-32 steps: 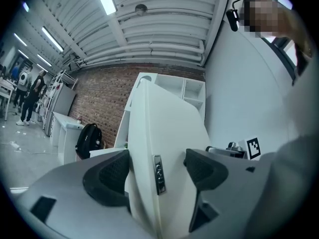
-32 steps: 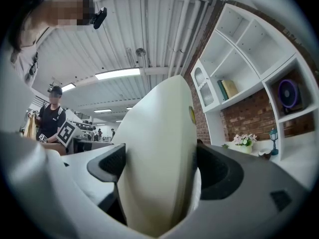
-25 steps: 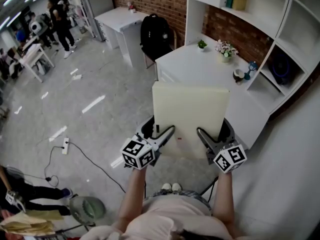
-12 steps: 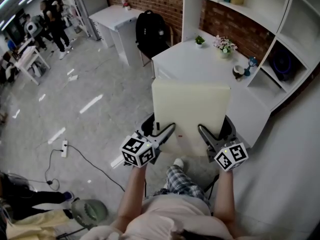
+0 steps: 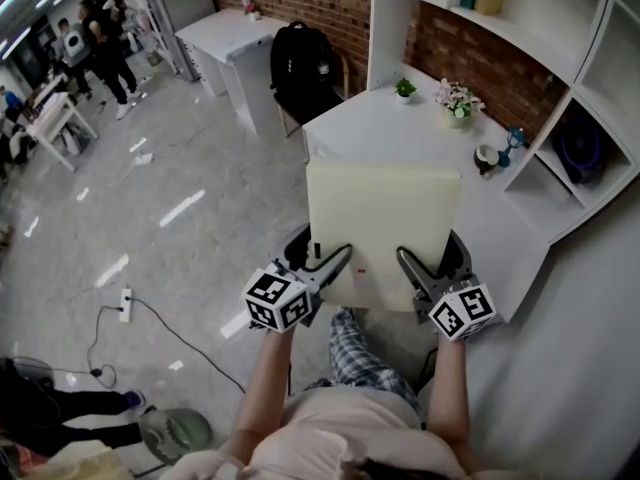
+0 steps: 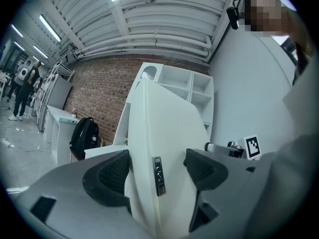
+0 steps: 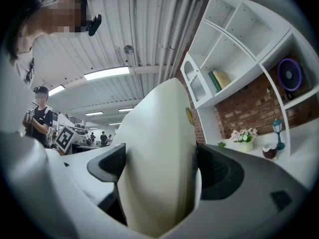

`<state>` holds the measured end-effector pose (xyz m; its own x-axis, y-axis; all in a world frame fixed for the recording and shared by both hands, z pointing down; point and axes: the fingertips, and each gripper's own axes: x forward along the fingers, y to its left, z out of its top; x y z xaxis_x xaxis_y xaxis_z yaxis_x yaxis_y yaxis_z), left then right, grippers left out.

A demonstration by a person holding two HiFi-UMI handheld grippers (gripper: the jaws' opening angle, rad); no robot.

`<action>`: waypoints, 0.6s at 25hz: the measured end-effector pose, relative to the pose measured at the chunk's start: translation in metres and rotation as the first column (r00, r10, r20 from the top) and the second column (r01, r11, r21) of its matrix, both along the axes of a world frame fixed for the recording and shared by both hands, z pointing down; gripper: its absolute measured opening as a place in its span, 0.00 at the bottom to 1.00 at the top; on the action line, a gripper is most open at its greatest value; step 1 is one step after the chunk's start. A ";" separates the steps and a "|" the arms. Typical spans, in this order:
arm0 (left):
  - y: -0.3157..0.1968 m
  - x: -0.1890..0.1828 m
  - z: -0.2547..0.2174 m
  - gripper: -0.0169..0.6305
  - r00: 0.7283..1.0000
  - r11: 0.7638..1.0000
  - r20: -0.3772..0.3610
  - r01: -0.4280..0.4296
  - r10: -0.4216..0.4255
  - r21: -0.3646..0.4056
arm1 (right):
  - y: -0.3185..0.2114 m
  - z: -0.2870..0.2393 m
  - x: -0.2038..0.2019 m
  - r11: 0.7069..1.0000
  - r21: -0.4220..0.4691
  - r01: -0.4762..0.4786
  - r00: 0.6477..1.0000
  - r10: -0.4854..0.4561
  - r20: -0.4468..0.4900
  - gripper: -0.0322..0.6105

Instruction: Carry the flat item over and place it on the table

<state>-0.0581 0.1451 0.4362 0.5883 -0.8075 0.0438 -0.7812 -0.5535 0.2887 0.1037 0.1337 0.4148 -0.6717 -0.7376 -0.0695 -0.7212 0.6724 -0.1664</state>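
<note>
Forward by a step since the earlier frames, the person now shows one plaid trouser leg (image 5: pixel 352 340) below the load, and the white bench (image 5: pixel 375 133) sits slightly nearer. One flat cream-white rectangular panel (image 5: pixel 382 218) is carried level in front of the body, in the air and not yet on the bench. Two grippers hold its near edge: the left gripper (image 5: pixel 325 260) near the left corner, the right gripper (image 5: pixel 415 266) near the right corner. In the left gripper view the jaws are clamped on the panel (image 6: pixel 169 128), and in the right gripper view the jaws are likewise clamped on the panel (image 7: pixel 159 133).

From the head view the panel's far edge overlaps the bench's near edge. The bench's near half is bare; two small potted plants, one green (image 5: pixel 405 88) and one pink-flowered (image 5: pixel 457 101), stand at its far side by the brick wall. White shelving (image 5: pixel 560 28) bounds the right side. One black backpack (image 5: pixel 300 68) rests beyond the bench's left corner, with open grey floor (image 5: pixel 170 208) to the left.
</note>
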 end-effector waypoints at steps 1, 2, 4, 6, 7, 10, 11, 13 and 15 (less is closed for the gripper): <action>-0.013 -0.002 0.003 0.56 1.000 1.000 0.001 0.001 -0.001 0.000 | -0.013 0.003 -0.002 1.000 0.001 0.001 1.000 -0.001 0.001 0.76; -0.028 -0.004 0.004 0.56 1.000 1.000 0.005 0.001 -0.001 0.000 | -0.028 0.004 -0.004 1.000 0.005 0.001 1.000 -0.001 0.002 0.76; -0.063 -0.009 0.004 0.56 1.000 1.000 0.014 -0.002 0.002 0.005 | -0.062 0.005 -0.009 1.000 0.015 0.000 1.000 0.000 0.007 0.76; -0.103 -0.013 0.003 0.56 1.000 1.000 0.019 0.002 -0.002 0.011 | -0.103 0.006 -0.013 1.000 0.011 0.004 1.000 -0.004 0.016 0.76; -0.124 -0.015 0.003 0.56 1.000 1.000 0.020 0.005 -0.005 0.012 | -0.125 0.006 -0.015 1.000 0.007 0.006 1.000 -0.006 0.021 0.76; -0.188 -0.019 0.001 0.56 1.000 1.000 0.027 0.010 -0.010 0.007 | -0.190 0.006 -0.018 1.000 -0.003 0.011 1.000 -0.011 0.022 0.76; -0.209 -0.020 0.001 0.56 0.999 1.000 0.031 0.011 -0.011 0.004 | -0.211 0.006 -0.019 1.000 -0.007 0.013 1.000 -0.013 0.020 0.76; -0.251 -0.023 0.000 0.56 0.999 1.000 0.039 0.012 -0.012 -0.006 | -0.253 0.005 -0.023 1.000 -0.020 0.017 1.000 -0.016 0.016 0.76; -0.289 -0.025 0.001 0.56 0.999 1.000 0.039 0.015 -0.014 -0.017 | -0.292 0.006 -0.025 0.999 -0.034 0.020 1.000 -0.020 0.013 0.76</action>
<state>-0.0833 -0.1439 0.4369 0.5740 -0.8149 0.0805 -0.8000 -0.5370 0.2677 0.0787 -0.1585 0.4204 -0.6854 -0.7262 -0.0532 -0.7056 0.6804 -0.1980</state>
